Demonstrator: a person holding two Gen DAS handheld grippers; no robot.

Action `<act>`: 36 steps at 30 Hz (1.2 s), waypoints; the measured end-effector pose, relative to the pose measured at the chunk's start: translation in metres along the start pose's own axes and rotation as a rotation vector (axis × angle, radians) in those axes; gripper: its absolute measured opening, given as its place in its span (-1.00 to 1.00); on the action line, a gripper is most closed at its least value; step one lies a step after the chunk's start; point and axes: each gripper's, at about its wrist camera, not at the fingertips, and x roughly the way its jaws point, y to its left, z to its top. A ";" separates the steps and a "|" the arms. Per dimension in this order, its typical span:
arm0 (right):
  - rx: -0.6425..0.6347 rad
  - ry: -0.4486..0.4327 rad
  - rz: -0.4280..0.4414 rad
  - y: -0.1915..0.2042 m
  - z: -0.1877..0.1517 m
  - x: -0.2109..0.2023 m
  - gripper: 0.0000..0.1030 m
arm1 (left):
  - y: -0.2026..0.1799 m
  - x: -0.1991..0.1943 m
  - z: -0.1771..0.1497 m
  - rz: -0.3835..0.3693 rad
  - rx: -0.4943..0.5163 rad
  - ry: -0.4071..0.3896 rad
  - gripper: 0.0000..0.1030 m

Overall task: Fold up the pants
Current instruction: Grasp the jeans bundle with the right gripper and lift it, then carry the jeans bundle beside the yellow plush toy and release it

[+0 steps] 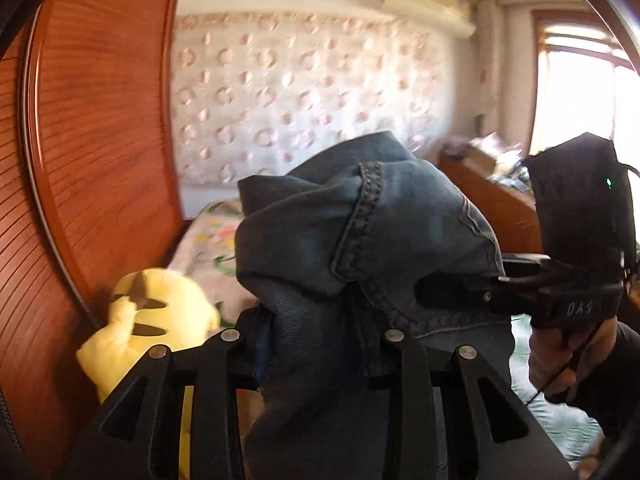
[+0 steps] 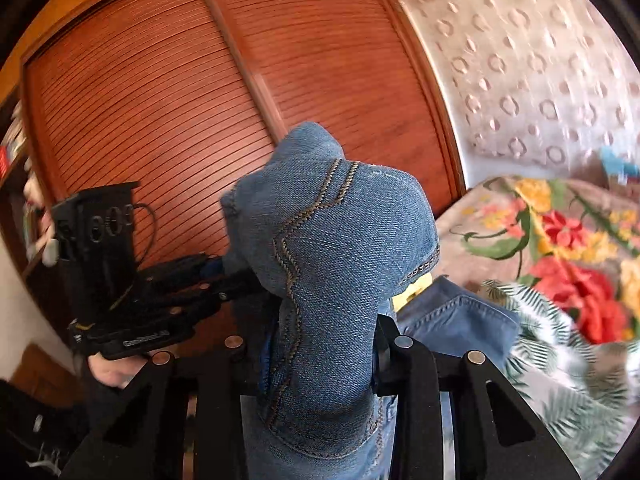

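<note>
Left claw [image 1: 316, 344] and right claw [image 2: 316, 356] each clamped on bunched denim pants [image 2: 336, 248], lifted above floral bed [image 2: 560, 240].

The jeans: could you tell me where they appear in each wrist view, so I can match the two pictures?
Left wrist view: the jeans fill the lower centre, bunched between the left gripper fingers, dark and backlit.
Right wrist view: the jeans rise at centre, clamped in the right gripper, zigzag seam showing.
Shared landmark: the slatted wooden wardrobe door, at the left in both.
</note>
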 end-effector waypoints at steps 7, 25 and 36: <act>0.148 0.204 -0.259 -0.116 -0.042 0.098 0.15 | 0.017 0.111 -0.051 0.023 -0.034 0.255 -0.34; -0.012 0.102 -0.357 -0.069 0.021 0.032 -0.18 | -0.005 0.075 -0.073 -0.036 -0.034 0.194 -0.30; -0.015 0.252 -0.469 -0.124 -0.019 0.103 -0.35 | -0.007 0.084 -0.093 -0.011 -0.038 0.207 -0.28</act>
